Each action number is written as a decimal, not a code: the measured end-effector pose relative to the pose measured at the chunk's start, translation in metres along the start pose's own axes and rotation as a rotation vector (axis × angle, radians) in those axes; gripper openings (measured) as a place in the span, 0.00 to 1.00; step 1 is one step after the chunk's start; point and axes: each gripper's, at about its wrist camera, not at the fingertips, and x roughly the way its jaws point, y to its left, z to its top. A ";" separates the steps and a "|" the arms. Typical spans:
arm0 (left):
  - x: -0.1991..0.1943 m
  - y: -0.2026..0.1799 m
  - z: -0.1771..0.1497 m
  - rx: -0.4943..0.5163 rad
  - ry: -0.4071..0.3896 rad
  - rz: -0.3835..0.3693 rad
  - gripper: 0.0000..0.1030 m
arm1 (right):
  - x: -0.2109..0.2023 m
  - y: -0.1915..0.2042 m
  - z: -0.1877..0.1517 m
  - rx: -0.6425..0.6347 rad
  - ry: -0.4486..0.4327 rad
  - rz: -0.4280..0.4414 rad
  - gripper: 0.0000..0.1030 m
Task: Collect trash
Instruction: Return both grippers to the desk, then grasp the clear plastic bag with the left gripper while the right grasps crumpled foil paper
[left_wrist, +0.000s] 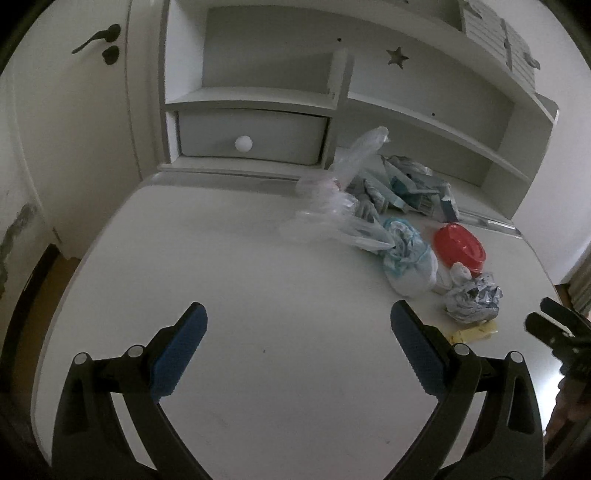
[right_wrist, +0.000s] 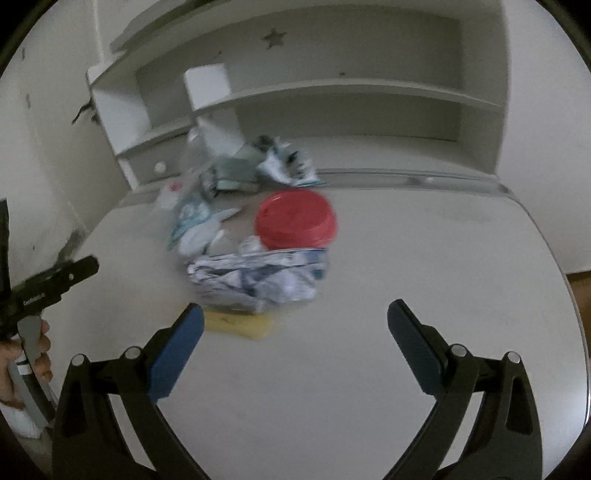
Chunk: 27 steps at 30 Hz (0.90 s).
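The trash pile (right_wrist: 255, 240) is seen heaped on the white surface (right_wrist: 424, 277), its crumpled wrapper (right_wrist: 255, 277) nearest. The right tool (right_wrist: 295, 332) is held spread and empty, directly facing it; the left tool (left_wrist: 299, 332), likewise spread, is offset left.

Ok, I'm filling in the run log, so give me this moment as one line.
left gripper: open, empty | right gripper: open, empty | trash pile: on desk, untouched | red lid: beside pile
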 end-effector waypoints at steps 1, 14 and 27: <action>0.002 0.000 -0.001 0.004 0.001 -0.003 0.94 | 0.005 0.002 0.001 -0.007 0.007 0.004 0.93; 0.027 -0.006 -0.008 0.016 0.036 -0.015 0.94 | 0.038 0.029 -0.003 -0.147 0.110 0.102 0.93; 0.029 0.005 -0.011 0.047 0.085 0.033 0.94 | 0.075 0.057 0.023 -0.390 0.154 0.048 0.90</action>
